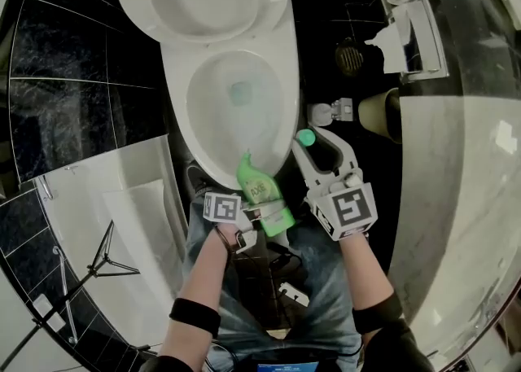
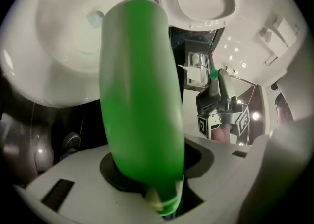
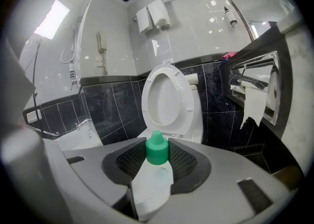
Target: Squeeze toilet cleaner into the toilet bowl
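Head view: my left gripper (image 1: pixel 259 217) clamps the green bottle (image 1: pixel 262 195) at the toilet bowl's (image 1: pixel 181 118) near rim. My right gripper (image 1: pixel 316 144) pinches the green cap (image 1: pixel 305 137) just right of the bowl. Left gripper view alone shows the bottle filling my jaws. Right gripper view alone shows both pads gripping the cap below the raised seat (image 3: pixel 167 95).

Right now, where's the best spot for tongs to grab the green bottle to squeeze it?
The green bottle: probably its lower body, from the side, as the left tongs hold it. It's broad there, and its bent spout is free, pointing at the toilet bowl.
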`<state>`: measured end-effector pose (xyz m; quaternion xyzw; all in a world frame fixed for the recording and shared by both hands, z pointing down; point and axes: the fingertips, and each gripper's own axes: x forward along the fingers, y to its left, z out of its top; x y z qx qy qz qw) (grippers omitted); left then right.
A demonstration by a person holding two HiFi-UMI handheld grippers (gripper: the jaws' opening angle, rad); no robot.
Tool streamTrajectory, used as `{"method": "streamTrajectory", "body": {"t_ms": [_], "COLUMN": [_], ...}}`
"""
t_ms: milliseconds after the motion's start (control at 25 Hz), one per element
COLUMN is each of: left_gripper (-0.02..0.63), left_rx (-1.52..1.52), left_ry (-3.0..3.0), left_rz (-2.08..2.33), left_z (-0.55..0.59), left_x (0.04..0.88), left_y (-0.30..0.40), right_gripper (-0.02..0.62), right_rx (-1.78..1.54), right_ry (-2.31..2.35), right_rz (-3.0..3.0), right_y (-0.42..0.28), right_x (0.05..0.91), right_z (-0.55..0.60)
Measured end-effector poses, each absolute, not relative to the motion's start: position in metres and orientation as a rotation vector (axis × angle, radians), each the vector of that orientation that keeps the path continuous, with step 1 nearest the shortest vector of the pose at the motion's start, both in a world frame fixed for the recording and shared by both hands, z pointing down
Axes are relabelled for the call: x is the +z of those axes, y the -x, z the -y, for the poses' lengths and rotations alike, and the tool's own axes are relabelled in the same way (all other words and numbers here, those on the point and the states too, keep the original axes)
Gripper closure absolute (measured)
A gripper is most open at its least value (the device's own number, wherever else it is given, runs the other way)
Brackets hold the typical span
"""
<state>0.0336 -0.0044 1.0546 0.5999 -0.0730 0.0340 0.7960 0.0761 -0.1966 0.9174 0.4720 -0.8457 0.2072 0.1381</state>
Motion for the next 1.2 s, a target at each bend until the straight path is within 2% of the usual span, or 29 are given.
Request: {"method": "streamTrajectory", "body": {"t_ms": [640,1200], "left_gripper": [0.414,0.414], "left_rx": [-0.023,0.01], "left_ry": [-1.292,-1.382], "left_rz": [0.337,0.39], "left_z": [0.053,0.138], "left_x": [1.064,1.073], "left_y": [0.056,0.097], "right_gripper": [0.44,0.44], "right_rx": [0.611,0.604], "right_ry": [-1.214,-1.208], "right_rz": [2.502,2.494], "right_y": [0.007,0.031], "right_x": [0.932,0.942], "right_z": [0.222,0.261]}}
